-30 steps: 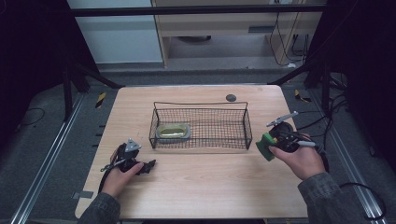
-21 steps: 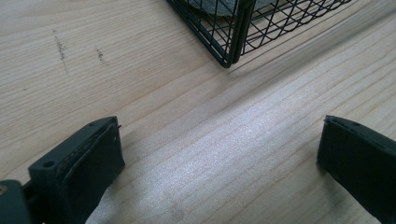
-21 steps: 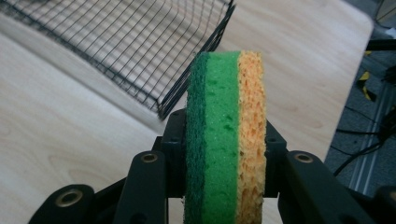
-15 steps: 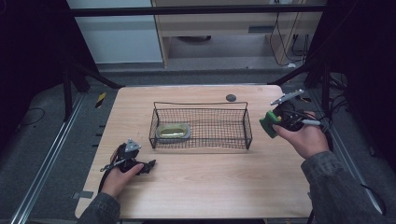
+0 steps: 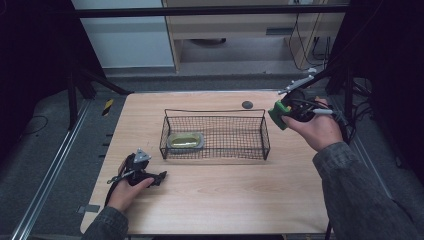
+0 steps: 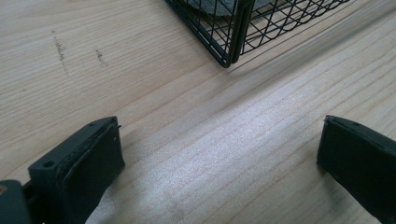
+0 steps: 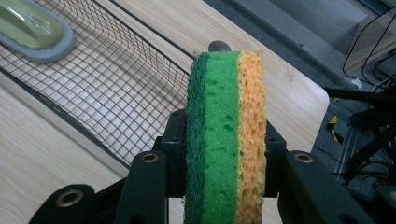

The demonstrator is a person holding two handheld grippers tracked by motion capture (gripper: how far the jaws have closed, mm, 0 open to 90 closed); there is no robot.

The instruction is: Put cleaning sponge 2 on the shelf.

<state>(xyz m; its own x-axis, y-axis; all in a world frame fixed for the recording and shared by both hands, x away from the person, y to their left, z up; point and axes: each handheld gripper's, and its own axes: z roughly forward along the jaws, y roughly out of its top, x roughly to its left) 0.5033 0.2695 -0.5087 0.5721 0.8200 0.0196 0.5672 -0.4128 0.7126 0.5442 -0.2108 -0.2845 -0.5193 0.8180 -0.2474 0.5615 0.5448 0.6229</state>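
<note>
The right gripper [image 5: 278,113] pinches a sponge [image 7: 227,135] by its two broad faces, green scouring side against one jaw, orange foam against the other. It hangs above the counter [image 5: 225,195], just off the right end of the wire basket [image 5: 215,134]. The sponge looks light, soft and springy; it will squash under the jaws, so a hold across the flat faces near the middle should be the safest, and a drop would do it no harm. The left gripper [image 5: 159,176] rests on the counter near the basket's near-left corner, jaws spread with nothing between them. Inside the basket lies a pale green oval thing [image 5: 185,140], hard to identify. The sponge's lower end is hidden between the jaws, and a small dark disc [image 5: 247,104] behind the basket is too small to tell.
</note>
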